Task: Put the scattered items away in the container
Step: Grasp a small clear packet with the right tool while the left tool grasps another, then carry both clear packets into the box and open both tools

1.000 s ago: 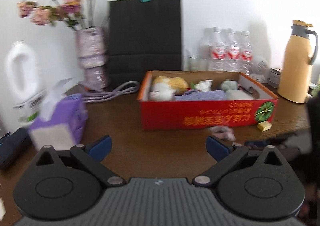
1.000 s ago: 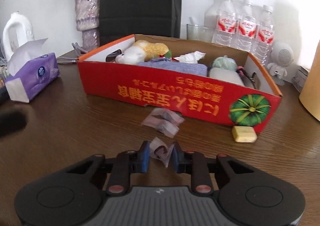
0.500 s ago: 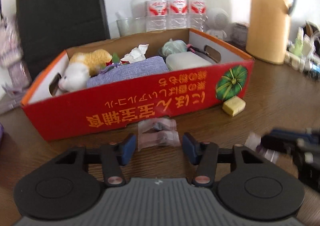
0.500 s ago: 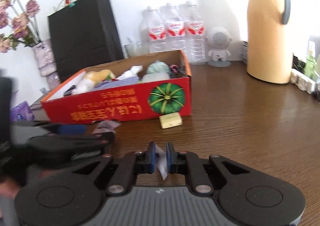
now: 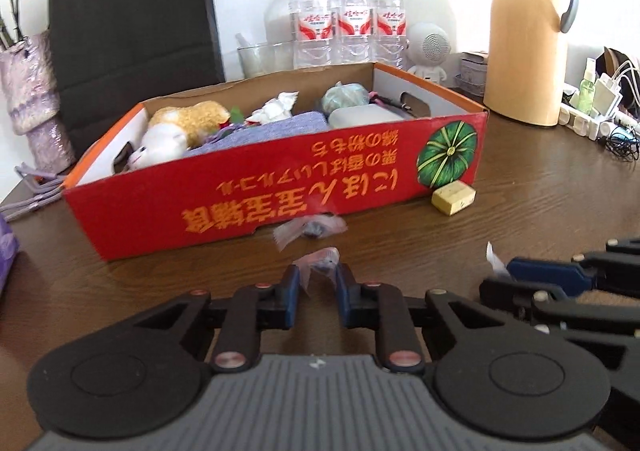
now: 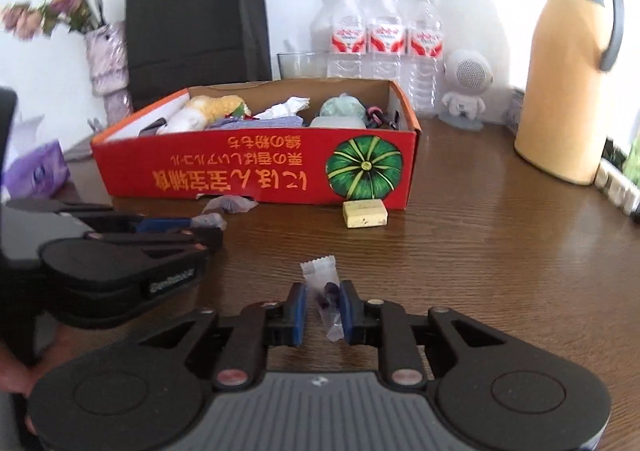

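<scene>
the red cardboard box (image 5: pixel 256 187) sits across the middle of the wooden table (image 5: pixel 520 211), and it already holds a good share of the clutter. from its left end to its right lie a plush toy (image 5: pixel 176 131), a folded purple cloth (image 5: pixel 272 129), a crumpled tissue (image 5: pixel 276 109), a pale green bundle (image 5: pixel 346 99) and a grey case (image 5: pixel 360 117).

what is left lies on the table in front of the box. just below the box's front wall rests a loose candy in a clear wrapper (image 5: pixel 310 229), untouched. near it, the left gripper (image 5: pixel 316 283) is closing its jaws on a second wrapped candy (image 5: pixel 320 257); the wrapper sits between the blue pads, though whether they already press on it firmly i cannot tell. further right, a yellow block (image 5: pixel 454 199), perhaps soap or an eraser, lies touching or just beside the box's right front corner.

the right gripper (image 6: pixel 323 305) has its jaws nearly together with a third wrapped candy (image 6: pixel 324 291) between them, its wrapper standing upright against the right pad; the jaws are easing apart slightly, yet the candy looks pinched.

by my judgement the tidying is well past half done: two candies are in hand or nearly so, and those two, the loose candy and the yellow block are not yet in the box.
</scene>
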